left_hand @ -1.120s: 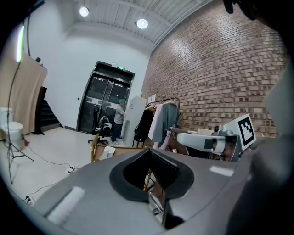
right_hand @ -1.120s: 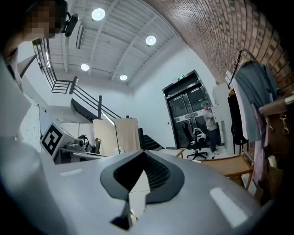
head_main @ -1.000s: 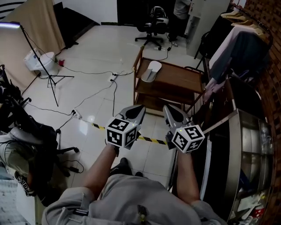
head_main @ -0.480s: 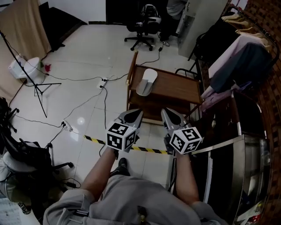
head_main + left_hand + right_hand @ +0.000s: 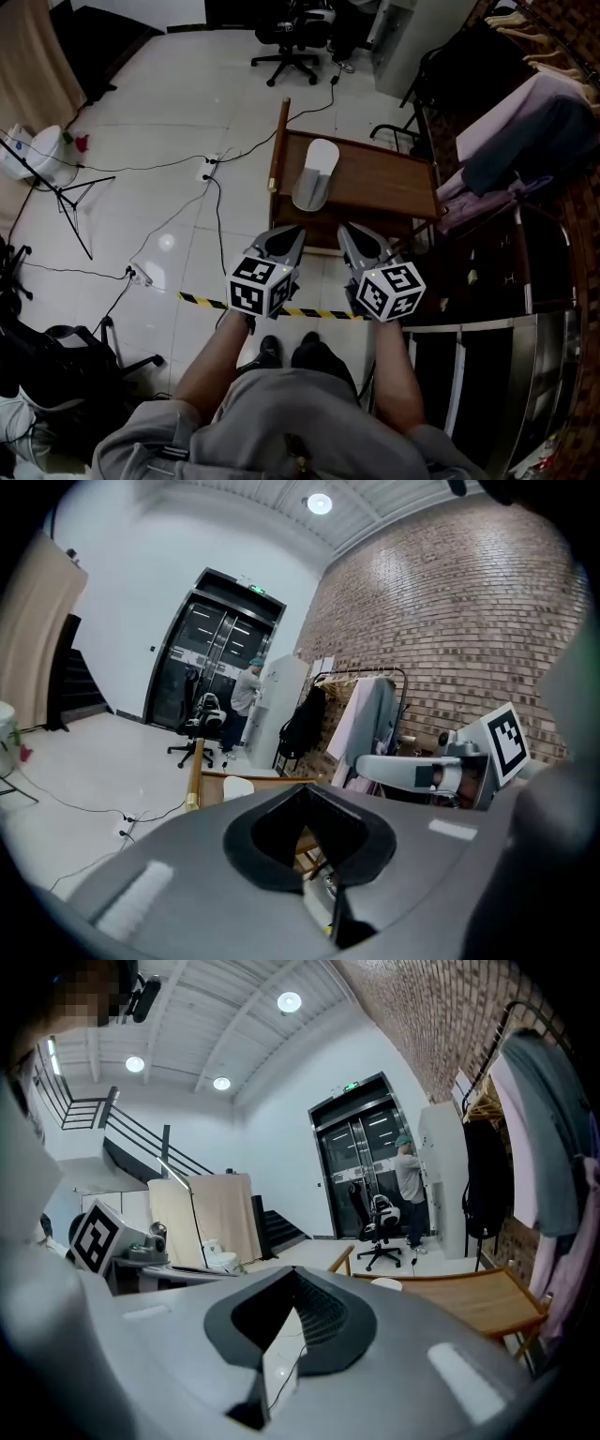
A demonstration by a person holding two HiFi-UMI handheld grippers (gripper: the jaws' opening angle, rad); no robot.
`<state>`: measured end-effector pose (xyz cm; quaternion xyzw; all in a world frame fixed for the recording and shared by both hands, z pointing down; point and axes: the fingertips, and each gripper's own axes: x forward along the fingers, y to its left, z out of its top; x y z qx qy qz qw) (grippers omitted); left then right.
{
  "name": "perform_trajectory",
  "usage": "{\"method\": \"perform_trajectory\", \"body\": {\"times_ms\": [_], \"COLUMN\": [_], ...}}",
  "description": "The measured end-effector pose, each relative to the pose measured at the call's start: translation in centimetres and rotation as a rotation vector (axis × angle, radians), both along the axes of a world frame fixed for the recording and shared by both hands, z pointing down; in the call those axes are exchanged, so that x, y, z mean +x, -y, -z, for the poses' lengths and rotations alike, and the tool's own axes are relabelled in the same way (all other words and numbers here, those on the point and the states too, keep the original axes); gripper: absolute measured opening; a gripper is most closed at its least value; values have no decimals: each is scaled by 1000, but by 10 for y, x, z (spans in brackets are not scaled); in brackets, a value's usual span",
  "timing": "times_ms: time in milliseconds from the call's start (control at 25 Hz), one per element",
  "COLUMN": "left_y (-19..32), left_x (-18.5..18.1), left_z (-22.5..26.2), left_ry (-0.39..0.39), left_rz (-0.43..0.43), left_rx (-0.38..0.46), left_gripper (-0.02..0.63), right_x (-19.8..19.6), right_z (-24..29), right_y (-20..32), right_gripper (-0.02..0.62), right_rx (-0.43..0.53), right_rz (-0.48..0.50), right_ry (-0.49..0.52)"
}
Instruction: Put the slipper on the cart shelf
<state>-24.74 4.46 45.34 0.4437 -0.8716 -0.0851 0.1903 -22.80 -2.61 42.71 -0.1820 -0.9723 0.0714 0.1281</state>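
A white slipper (image 5: 314, 174) lies on the top shelf of the wooden cart (image 5: 375, 183), at its left end. Both grippers hang side by side in front of the cart, short of its near edge and touching nothing. The left gripper (image 5: 284, 240) is shut and empty, and so is the right gripper (image 5: 353, 238). In the left gripper view the slipper (image 5: 237, 787) shows just past the left gripper (image 5: 302, 794), on the cart (image 5: 197, 782). The right gripper view has the slipper (image 5: 384, 1284) small on the cart top (image 5: 464, 1299) beyond the right gripper (image 5: 295, 1279).
A yellow-black tape strip (image 5: 202, 302) crosses the tiled floor under the grippers. Cables and a power strip (image 5: 141, 275) lie to the left. A clothes rack (image 5: 525, 112) stands right of the cart, an office chair (image 5: 286, 33) behind it. A person (image 5: 249, 692) stands at the far doorway.
The person has stepped forward, so the cart and slipper sit nearer and more central in the head view. Both grippers keep the same shut pose side by side.
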Motion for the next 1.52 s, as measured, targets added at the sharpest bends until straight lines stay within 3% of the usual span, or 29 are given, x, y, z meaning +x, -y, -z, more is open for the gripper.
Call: {"method": "perform_trajectory", "body": {"times_ms": [240, 800, 920, 1240, 1520], "left_y": [19, 59, 58, 56, 54], "left_x": [-38, -123, -137, -170, -181], "left_z": [-19, -54, -60, -76, -76], "left_ry": [-23, -59, -64, -124, -123], "left_rz": [17, 130, 126, 93, 70], "left_rx": [-28, -119, -125, -162, -183], "left_gripper": [8, 8, 8, 8, 8], "right_x": [-44, -149, -169, -223, -245], "right_z": [-33, -96, -118, -184, -245], "right_y": [14, 61, 64, 76, 69], "right_gripper": [0, 8, 20, 150, 173], "right_rx": [14, -54, -44, 15, 5], "right_rz": [49, 134, 107, -20, -89], "right_ry": [-63, -156, -194, -365, -503]}}
